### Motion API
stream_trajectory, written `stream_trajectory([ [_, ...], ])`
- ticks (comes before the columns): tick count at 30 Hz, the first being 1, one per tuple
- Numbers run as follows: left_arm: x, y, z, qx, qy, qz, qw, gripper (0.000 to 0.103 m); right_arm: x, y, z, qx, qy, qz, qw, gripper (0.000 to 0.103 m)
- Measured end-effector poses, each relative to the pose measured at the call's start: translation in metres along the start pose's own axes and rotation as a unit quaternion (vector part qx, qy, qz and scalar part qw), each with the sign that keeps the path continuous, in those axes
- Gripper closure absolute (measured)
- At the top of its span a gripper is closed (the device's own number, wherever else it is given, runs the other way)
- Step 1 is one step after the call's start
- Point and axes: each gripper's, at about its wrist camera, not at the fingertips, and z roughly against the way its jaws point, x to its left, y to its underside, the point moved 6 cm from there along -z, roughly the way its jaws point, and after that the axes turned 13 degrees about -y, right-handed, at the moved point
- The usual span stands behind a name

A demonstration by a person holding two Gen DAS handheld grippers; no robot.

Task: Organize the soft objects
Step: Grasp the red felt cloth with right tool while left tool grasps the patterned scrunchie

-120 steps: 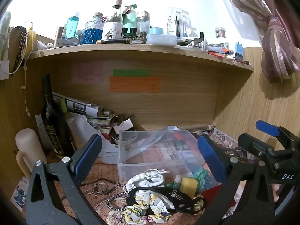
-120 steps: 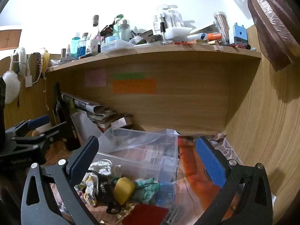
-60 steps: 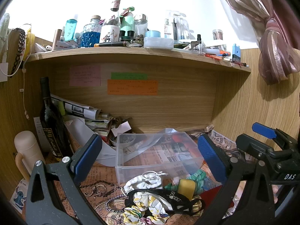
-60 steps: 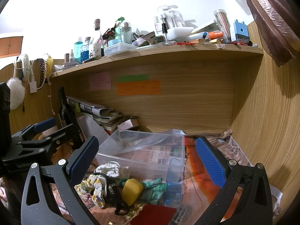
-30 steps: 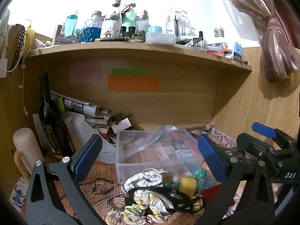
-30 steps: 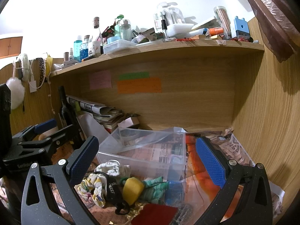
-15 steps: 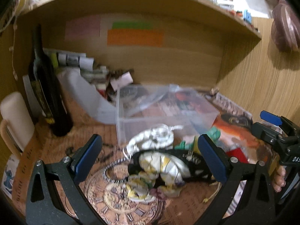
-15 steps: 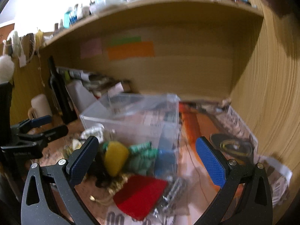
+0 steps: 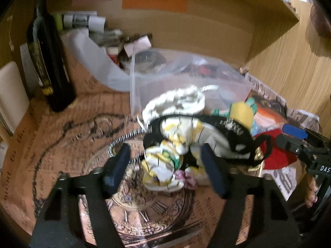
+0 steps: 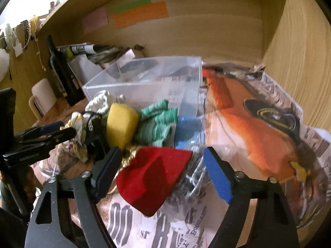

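A heap of soft things lies on the desk in front of a clear plastic box (image 9: 165, 78) (image 10: 144, 86). My left gripper (image 9: 165, 165) is open, its fingers on either side of a yellow-and-white patterned cloth (image 9: 163, 165) tangled with a black strap (image 9: 233, 132). My right gripper (image 10: 161, 169) is open around a red cloth (image 10: 153, 175). Behind it lie a yellow sponge (image 10: 121, 124), a green-striped cloth (image 10: 157, 126) and a blue piece (image 10: 186, 130). A white cloth (image 9: 178, 101) rests against the box.
A dark bottle (image 9: 51, 66) and a cream mug (image 9: 12, 95) stand at the left. Papers (image 9: 82, 20) are stacked at the back under the shelf. Newspaper (image 10: 258, 124) covers the desk at the right. A wooden side wall (image 10: 300, 62) closes the right.
Both grippers have dropped and tilted down toward the heap. Their jaws have narrowed, the left around the patterned cloth, the right around the red cloth.
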Motion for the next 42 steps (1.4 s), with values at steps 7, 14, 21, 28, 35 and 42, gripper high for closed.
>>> stream_trajectory([
  [7,0.006,0.009,-0.013,0.026,-0.003,0.011,0.9996,0.054,-0.002,0.007,-0.003,0.011,0.007,0.005,1.0,0.05],
  [14,0.006,0.008,-0.005,0.013,-0.001,0.008,0.9999,0.074,-0.001,0.0,0.006,-0.001,0.004,0.011,1.0,0.056],
  [21,0.01,0.004,0.004,-0.001,-0.002,0.014,0.9999,0.077,0.001,0.013,-0.012,0.033,0.021,0.033,0.999,0.067],
  [28,0.022,-0.009,0.021,-0.031,-0.009,0.029,0.9991,0.078,-0.001,0.005,-0.007,0.019,0.02,0.035,0.999,0.091],
  [35,0.025,-0.028,0.028,-0.056,-0.009,0.036,0.9978,0.078,0.003,-0.016,0.013,-0.026,0.023,0.04,0.999,0.092],
  [42,0.023,-0.06,0.035,-0.09,0.0,0.037,0.9952,0.078,0.009,-0.049,0.027,-0.077,0.025,0.057,0.995,0.093],
])
